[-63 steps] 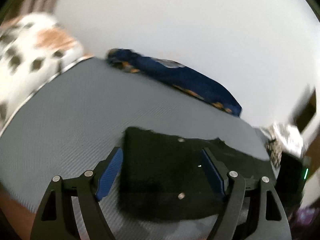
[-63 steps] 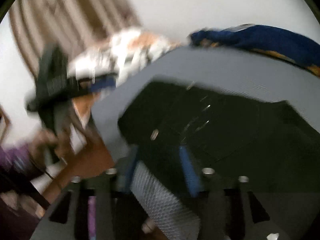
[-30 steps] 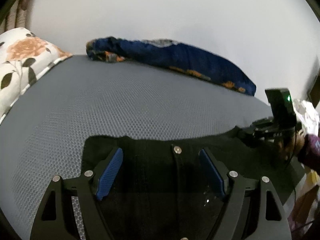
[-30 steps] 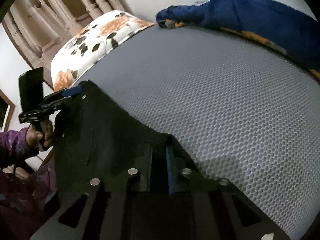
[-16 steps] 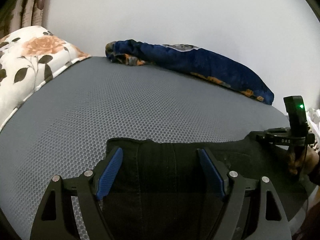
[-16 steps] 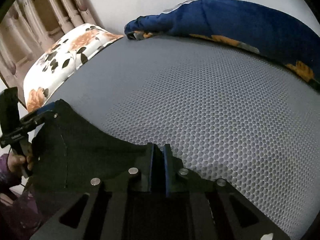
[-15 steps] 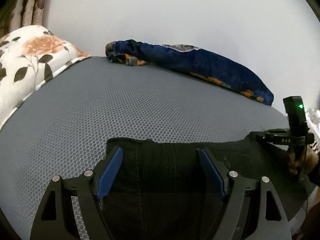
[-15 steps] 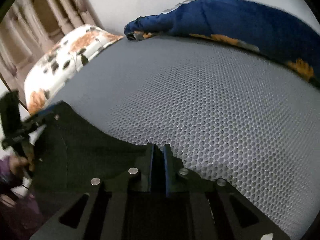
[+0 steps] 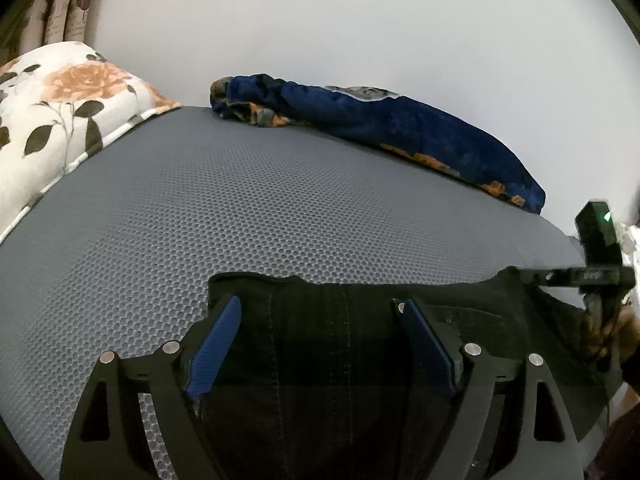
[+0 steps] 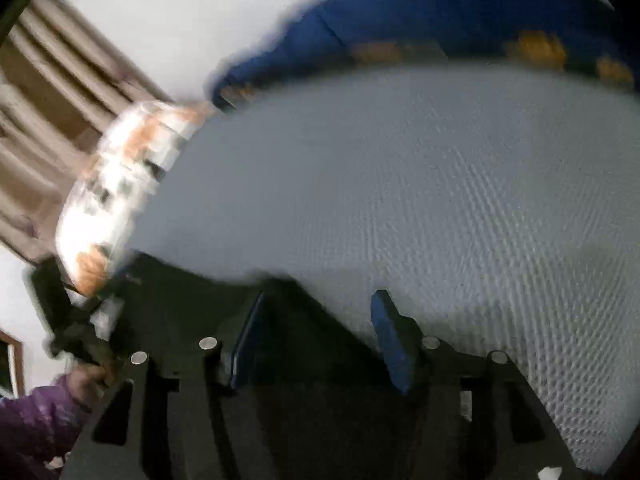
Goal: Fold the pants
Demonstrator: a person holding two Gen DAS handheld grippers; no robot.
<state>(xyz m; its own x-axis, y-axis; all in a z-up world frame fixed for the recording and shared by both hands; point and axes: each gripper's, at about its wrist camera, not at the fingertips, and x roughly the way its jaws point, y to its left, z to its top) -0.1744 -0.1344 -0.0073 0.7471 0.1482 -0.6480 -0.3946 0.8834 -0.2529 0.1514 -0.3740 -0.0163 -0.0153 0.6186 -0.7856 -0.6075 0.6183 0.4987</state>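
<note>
Black pants [image 9: 340, 340] lie flat on the grey honeycomb mattress [image 9: 260, 208], their top edge running across the near side. My left gripper [image 9: 318, 320] is open and hovers over the pants' left end, with nothing between its blue pads. My right gripper shows at the far right of the left wrist view [image 9: 532, 276], at the pants' right corner. In the blurred right wrist view the right gripper [image 10: 316, 316] is open, with the pants [image 10: 192, 312] under and to the left of it. The left gripper [image 10: 80, 320] is at that view's left edge.
A floral pillow [image 9: 52, 100] lies at the left end of the bed. A rolled dark blue blanket [image 9: 380, 120] lies along the white wall [image 9: 360, 20] at the back. Curtains [image 10: 60, 100] hang behind the pillow. The mattress edge is close on the right.
The right gripper has opened and let go of the pants corner, and it is moving fast. The left gripper stays open over the pants.
</note>
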